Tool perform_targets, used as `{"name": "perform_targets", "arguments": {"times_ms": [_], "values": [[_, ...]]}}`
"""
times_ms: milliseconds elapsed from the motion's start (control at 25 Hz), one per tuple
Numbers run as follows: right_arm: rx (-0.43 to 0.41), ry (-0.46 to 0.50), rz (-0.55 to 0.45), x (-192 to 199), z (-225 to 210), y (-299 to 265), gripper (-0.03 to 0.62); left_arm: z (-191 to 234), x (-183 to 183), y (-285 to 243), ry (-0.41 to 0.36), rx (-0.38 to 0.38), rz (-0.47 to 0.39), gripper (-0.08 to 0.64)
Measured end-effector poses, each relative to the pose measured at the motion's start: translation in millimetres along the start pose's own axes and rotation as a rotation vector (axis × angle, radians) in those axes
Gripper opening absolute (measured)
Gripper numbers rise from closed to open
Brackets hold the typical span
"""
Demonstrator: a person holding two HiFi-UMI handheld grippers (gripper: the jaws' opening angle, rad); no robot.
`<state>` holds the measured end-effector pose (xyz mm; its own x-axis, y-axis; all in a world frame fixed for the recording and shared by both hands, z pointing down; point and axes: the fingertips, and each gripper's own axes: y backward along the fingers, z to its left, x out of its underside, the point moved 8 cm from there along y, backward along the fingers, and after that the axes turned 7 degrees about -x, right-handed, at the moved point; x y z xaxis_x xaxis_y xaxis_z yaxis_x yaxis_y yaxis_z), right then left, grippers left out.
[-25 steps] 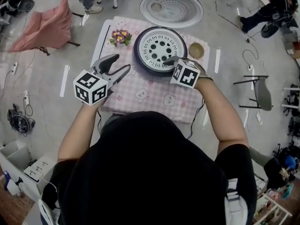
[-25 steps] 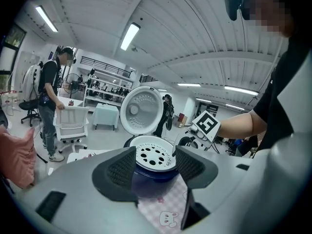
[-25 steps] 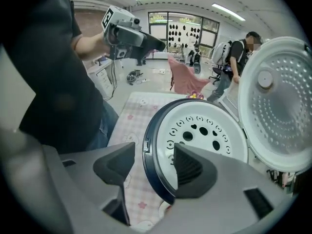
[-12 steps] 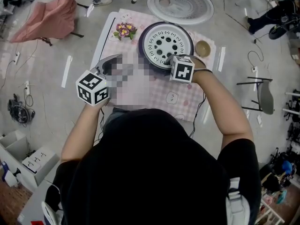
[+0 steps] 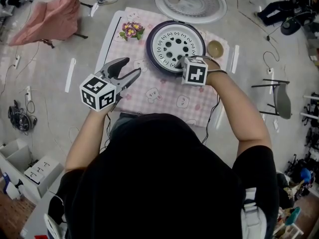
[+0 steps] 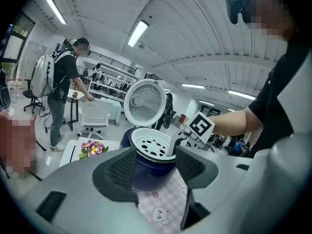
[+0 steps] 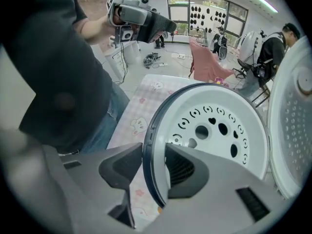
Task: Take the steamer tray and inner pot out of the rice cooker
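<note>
On steamer tray (image 7: 219, 130) rim, right gripper (image 7: 147, 172) jaws closing; head view hides contact.

The head view looks steeply down; both gripper views closely share the rice cooker (image 5: 149, 48).

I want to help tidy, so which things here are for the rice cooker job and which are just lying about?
For the job: rice cooker, steamer tray, right gripper, whose jaws have just been closing with the tray's rim between them, and left gripper, open and empty.
Just lying about: flowers, small bowl, pink cloth.
</note>
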<state>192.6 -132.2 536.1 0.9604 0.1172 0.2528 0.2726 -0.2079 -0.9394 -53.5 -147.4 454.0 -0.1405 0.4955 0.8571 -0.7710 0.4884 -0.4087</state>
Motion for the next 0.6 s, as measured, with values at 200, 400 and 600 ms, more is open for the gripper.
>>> {"name": "perform_targets", "arguments": {"times_ms": [200,400,600], "values": [[0.029,0.010,-0.002,-5,4,18,0.133,-5,0,-2,-0.007,0.015,0.006,0.259],[0.086,0.017,-0.009,-7,6,32,0.074,-9,-4,-3,-0.018,0.026,0.007,0.259],[0.133,0.023,-0.003,-6,8,38,0.044,-12,-7,-3,-0.028,0.038,0.008,0.259]]}}
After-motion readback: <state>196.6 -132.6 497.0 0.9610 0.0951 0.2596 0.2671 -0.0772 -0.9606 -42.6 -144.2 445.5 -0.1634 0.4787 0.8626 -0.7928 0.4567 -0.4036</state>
